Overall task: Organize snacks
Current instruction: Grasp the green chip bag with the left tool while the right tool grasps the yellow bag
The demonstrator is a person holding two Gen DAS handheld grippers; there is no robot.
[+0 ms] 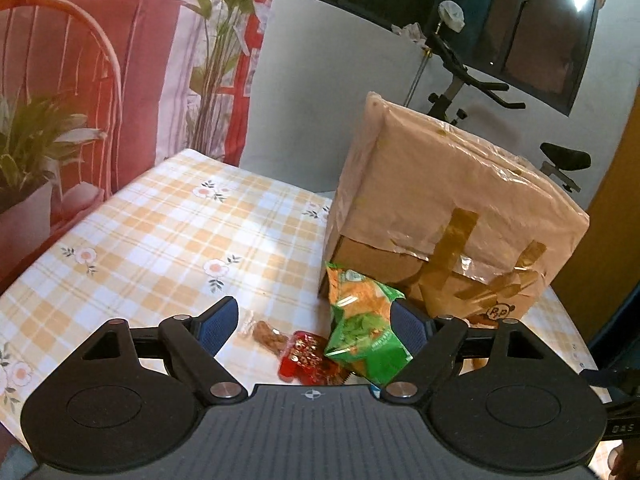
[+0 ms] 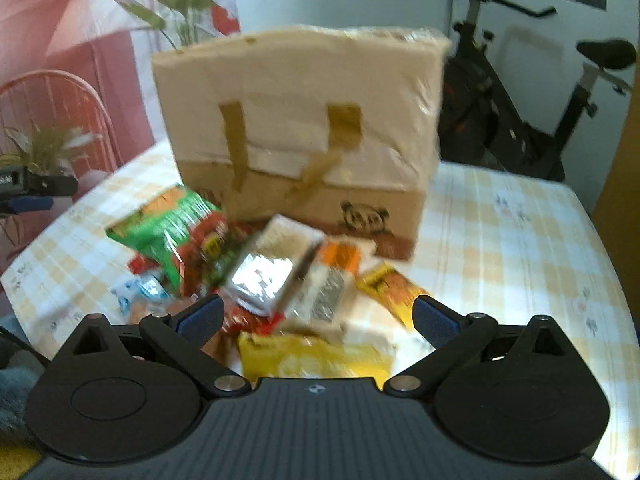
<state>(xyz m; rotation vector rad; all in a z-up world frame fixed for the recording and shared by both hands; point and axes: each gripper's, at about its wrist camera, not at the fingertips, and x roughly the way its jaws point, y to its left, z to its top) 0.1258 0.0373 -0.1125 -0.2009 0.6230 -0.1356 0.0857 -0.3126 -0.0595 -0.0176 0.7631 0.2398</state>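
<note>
On the checked tablecloth (image 1: 160, 240), a pile of snacks lies in front of a taped cardboard box (image 1: 440, 208). My left gripper (image 1: 314, 320) is open just above the pile's left end. A green chip bag (image 1: 364, 336) leans by its right finger, and a red packet (image 1: 306, 356) and a brown bar in a clear wrapper (image 1: 268, 334) lie between the fingers, untouched. My right gripper (image 2: 318, 318) is open over the blurred pile: a green bag (image 2: 172, 228), foil-wrapped packets (image 2: 264, 280), an orange packet (image 2: 340, 256) and a yellow packet (image 2: 316, 356). The box (image 2: 296, 136) stands behind them.
An exercise bike (image 2: 540, 120) stands beyond the table's far edge. At the left are a potted plant (image 1: 36, 148), a red wire chair (image 1: 80, 60) and a pink curtain. Bare tablecloth lies left of the pile (image 1: 120, 264) and right of the box (image 2: 520, 240).
</note>
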